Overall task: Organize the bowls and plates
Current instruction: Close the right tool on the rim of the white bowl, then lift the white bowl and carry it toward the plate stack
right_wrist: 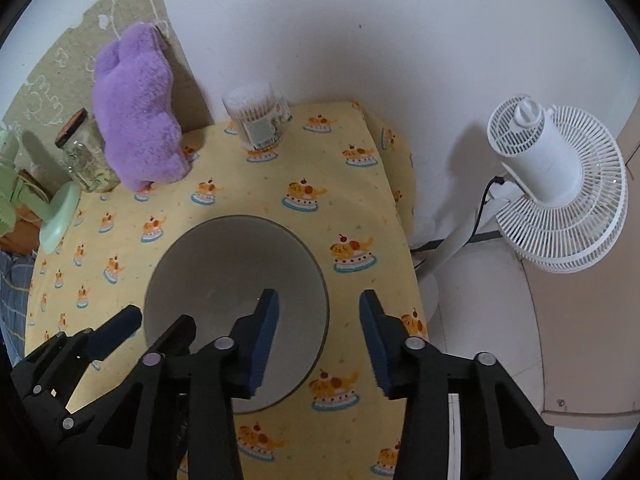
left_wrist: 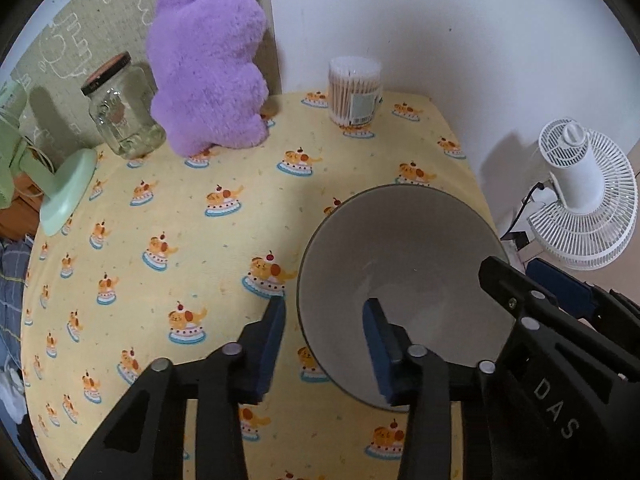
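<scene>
A plain grey bowl (left_wrist: 404, 264) sits on the yellow cake-print tablecloth (left_wrist: 192, 240), near the table's right edge. My left gripper (left_wrist: 324, 302) straddles the bowl's left rim, one blue pad outside and one inside, with gaps to the rim on both sides, so it is open. My right gripper (right_wrist: 318, 294) straddles the right rim of the bowl (right_wrist: 224, 264) the same way, open, its pads clear of the rim. Each gripper also shows in the other's view: the right gripper (left_wrist: 532, 280) at the far rim, the left gripper (right_wrist: 156, 320) at lower left.
Along the back stand a purple plush toy (left_wrist: 208, 72), a glass jar (left_wrist: 120, 116) and a tub of cotton swabs (left_wrist: 354, 92). A green fan base (left_wrist: 68, 192) is at the left edge. A white fan (right_wrist: 560, 188) stands on the floor past the table's right edge.
</scene>
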